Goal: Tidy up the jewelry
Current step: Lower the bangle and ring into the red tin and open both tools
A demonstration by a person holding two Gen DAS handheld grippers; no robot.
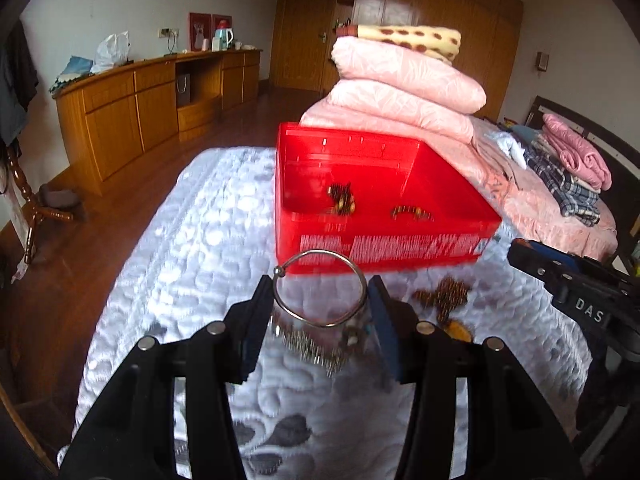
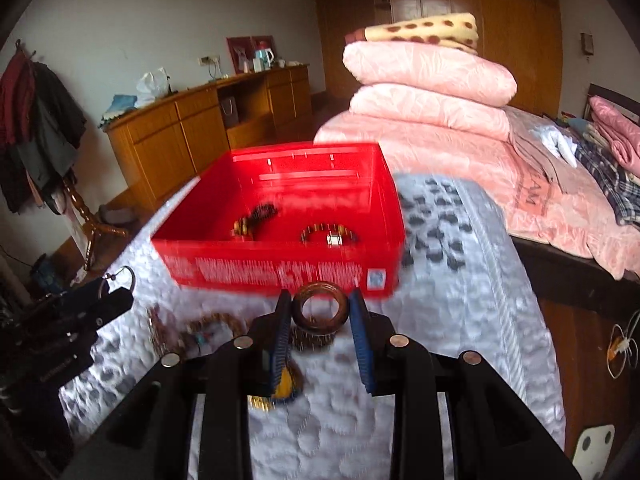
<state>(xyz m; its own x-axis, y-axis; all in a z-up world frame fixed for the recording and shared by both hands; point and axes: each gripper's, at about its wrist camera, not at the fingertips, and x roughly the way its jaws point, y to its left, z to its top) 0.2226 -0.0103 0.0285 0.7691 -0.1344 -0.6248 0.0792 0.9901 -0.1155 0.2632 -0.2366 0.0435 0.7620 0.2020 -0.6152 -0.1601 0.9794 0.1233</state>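
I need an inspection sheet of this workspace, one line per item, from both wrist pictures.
Surface: white quilted cover on a bed, patterned.
Job's things: red box holds two beaded pieces; more jewelry pile lies loose in front of it.
Clutter: folded pink quilts behind the box.
Grippers: left hand-held gripper shut on a silver bangle; right hand-held gripper shut on a brown ring bangle.
Cables: a white cord on the floor at right.
Surroundings: wooden cabinet, wardrobe, coat stand.
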